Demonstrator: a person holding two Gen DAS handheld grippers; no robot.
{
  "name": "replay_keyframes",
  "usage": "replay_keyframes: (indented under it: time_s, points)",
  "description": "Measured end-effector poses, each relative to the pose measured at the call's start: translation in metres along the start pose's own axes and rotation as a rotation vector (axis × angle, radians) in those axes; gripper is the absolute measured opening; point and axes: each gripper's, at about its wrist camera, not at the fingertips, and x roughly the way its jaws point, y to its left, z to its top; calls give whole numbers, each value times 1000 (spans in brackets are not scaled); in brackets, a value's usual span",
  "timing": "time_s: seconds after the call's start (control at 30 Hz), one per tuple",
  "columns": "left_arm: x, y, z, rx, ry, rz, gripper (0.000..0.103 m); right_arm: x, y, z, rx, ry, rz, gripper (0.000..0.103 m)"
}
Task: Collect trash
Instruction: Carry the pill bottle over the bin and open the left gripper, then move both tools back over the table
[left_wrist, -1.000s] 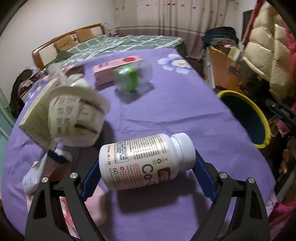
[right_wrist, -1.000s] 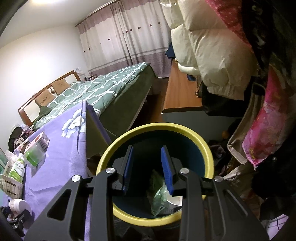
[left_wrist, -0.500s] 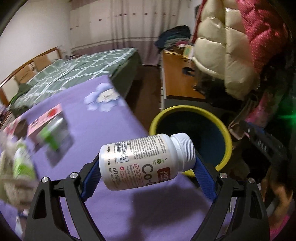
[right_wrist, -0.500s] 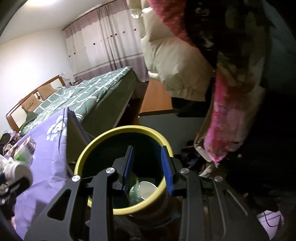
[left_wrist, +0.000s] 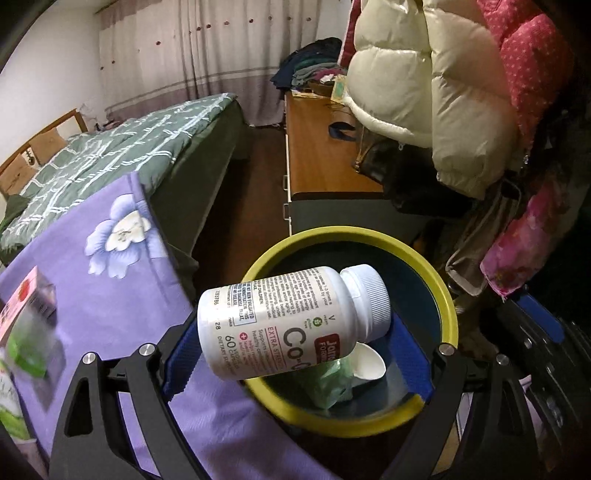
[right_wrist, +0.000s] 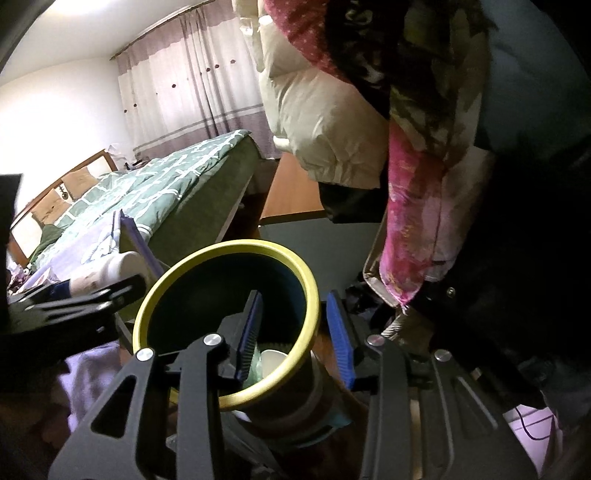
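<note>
Gripping the white supplement bottle (left_wrist: 291, 321) sideways, the left gripper (left_wrist: 295, 354) hangs above the yellow-rimmed bin (left_wrist: 448, 306); the empty right gripper (right_wrist: 295, 328), jaws just widening, straddles its rim

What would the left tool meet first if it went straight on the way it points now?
Probably the yellow-rimmed bin. The left tool, shut on the white pill bottle, points down toward the bin's open mouth, so it may enter and reach the trash inside; depth is unclear.

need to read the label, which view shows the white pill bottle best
The left wrist view: the white pill bottle lies sideways across the left gripper, its label facing the camera, over the yellow-rimmed bin. The right wrist view catches only a blurred, overexposed end of it, with no readable print.
</note>
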Motion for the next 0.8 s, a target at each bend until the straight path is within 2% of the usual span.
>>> replay_keyframes:
  time_s: [0.13, 0.23, 0.43, 0.57, 0.8]
  points:
    - [-11, 9, 4, -35, -27, -9, 98, -4, 5, -2, -9, -1, -8, 40]
    - [-37, 22, 2, -55, -51, -18, 98, -5, 10, -4, -12, 3, -2, 40]
    - [-119, 61, -24, -115, -134, -25, 98, -10, 31, -10, -45, 14, 28, 41]
    - [-172, 95, -55, -158, -191, 13, 98, -17, 55, -14, -85, 11, 67, 44]
    - [-249, 167, -115, -281, -268, 168, 98, -28, 113, -21, -169, 13, 148, 44]
